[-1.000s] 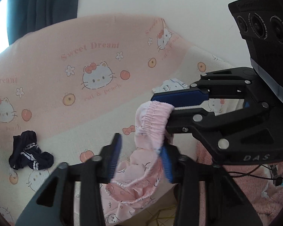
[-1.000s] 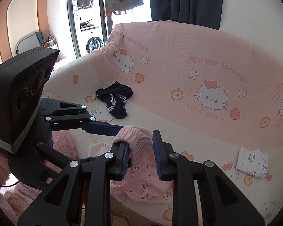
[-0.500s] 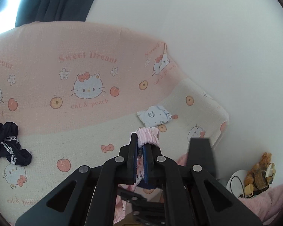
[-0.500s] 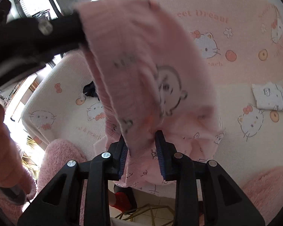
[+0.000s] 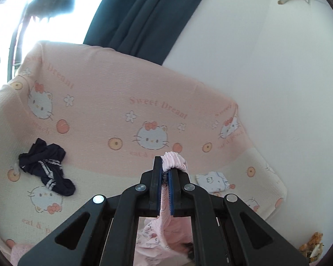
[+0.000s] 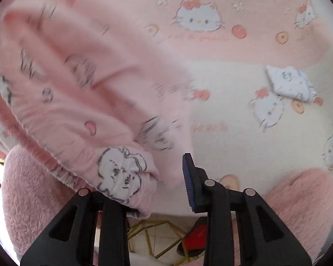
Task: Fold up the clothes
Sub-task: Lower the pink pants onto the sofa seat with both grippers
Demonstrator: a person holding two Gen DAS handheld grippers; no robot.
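My left gripper [image 5: 165, 177] is shut on the gathered elastic waistband of a pink printed garment [image 5: 174, 161], which hangs down between and below its fingers. In the right wrist view the same pink garment [image 6: 77, 88] hangs blurred across the left half, and its cuff with a white cartoon print drapes over the left finger. My right gripper [image 6: 166, 166] points down at the sofa seat; its blue right pad [image 6: 189, 181] stands bare, with a gap between it and the cloth.
A pink and cream cartoon-cat cover [image 5: 113, 102] lies over the sofa. On the seat are a crumpled navy garment [image 5: 46, 168] and a small folded white piece [image 5: 213, 180] [image 6: 288, 82]. Fluffy pink cushions [image 6: 299, 199] flank the front edge. A dark curtain [image 5: 139, 15] hangs behind.
My left gripper closed on the waistband and rose, its view swinging toward the curtain. My right gripper let go of the waistband, dropped down along the hanging garment and tilted toward the seat.
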